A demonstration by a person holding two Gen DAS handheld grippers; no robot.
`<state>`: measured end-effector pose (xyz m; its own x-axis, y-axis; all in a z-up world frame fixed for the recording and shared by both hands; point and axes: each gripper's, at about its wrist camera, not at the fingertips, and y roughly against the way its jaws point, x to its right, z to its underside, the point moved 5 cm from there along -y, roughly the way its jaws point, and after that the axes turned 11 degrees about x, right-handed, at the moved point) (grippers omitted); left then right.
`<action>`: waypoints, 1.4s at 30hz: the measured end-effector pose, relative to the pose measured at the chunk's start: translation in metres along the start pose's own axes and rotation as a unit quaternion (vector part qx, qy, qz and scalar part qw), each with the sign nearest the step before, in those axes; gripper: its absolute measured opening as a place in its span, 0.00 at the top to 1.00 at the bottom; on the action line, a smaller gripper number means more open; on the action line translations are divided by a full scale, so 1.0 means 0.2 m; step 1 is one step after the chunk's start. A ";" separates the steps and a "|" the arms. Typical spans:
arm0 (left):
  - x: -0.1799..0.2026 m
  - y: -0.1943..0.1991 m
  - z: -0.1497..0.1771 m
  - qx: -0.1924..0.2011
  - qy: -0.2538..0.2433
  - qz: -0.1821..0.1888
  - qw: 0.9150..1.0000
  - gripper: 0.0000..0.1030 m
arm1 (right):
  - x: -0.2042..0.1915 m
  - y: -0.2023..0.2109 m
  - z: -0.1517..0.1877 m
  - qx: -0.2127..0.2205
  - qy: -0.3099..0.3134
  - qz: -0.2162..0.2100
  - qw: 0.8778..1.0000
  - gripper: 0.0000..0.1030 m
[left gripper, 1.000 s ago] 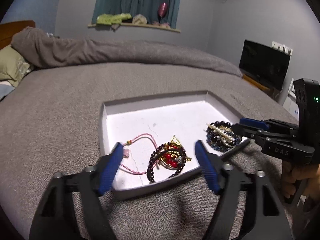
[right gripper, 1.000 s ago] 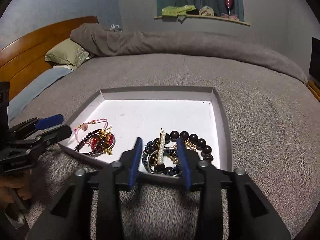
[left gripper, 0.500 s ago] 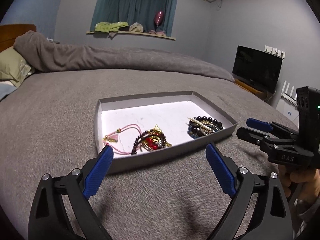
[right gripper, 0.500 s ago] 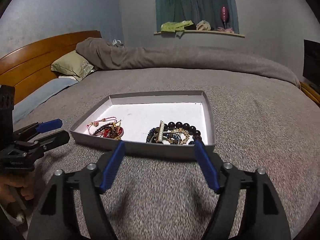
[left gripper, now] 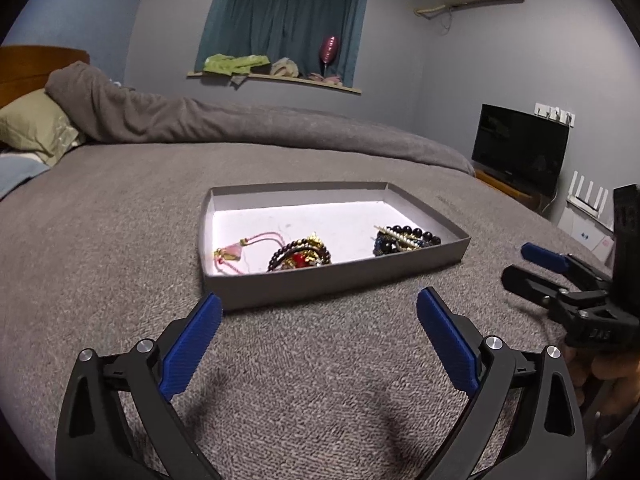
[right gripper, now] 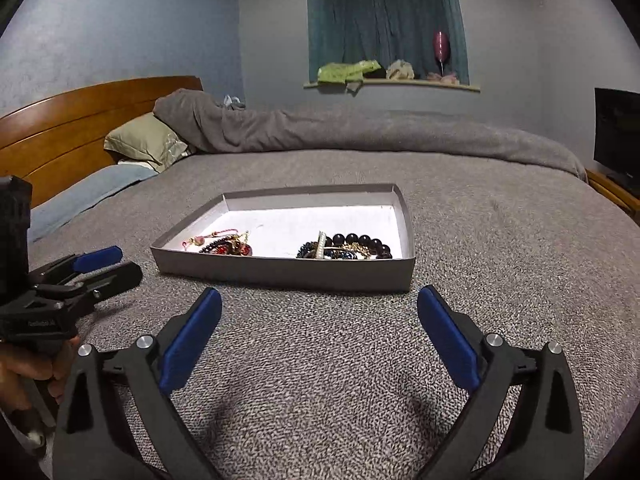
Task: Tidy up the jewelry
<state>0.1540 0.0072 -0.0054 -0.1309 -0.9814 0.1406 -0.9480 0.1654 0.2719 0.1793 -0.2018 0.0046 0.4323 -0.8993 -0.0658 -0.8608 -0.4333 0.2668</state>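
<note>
Blue-padded left tongs (left gripper: 318, 320) and right tongs (right gripper: 318, 320) hover spread before the tray (right gripper: 280, 274)

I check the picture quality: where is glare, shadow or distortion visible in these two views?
Left wrist view: the white floor of the tray is overexposed, and fisheye bends the windowsill. Right wrist view: same glare in the tray, soft shadows on the bedspread under the right hand-held gripper, dim room.

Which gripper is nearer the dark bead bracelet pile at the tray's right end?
Right. The right gripper sits open just before the bead pile; the left gripper faces the tray's other end, open.
</note>
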 end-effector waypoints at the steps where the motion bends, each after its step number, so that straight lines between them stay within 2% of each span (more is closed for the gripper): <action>1: 0.00 0.00 0.00 0.001 -0.001 0.000 1.000 0.05 | 0.00 0.01 0.00 0.003 0.002 0.001 1.000 0.05; 13: -0.01 0.08 0.00 0.046 -0.001 -0.012 0.999 0.05 | -0.04 0.10 0.02 0.041 0.029 0.015 0.999 0.05; 18: -0.05 0.07 0.02 0.038 0.016 -0.017 0.999 0.05 | -0.04 0.10 0.03 0.039 0.029 0.014 0.999 0.05; 25: -0.07 0.08 0.02 0.046 0.028 -0.016 0.998 0.05 | -0.05 0.11 0.03 0.042 0.030 0.013 0.999 0.05; 42: -0.06 0.08 0.02 0.046 0.024 -0.022 0.998 0.05 | -0.05 0.09 0.04 0.036 0.030 0.013 0.999 0.05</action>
<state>0.1397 0.0218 -0.0069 -0.0777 -0.9813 0.1759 -0.9753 0.1114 0.1908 0.1573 -0.2009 0.0032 0.4238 -0.9058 -0.0016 -0.8876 -0.4156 0.1985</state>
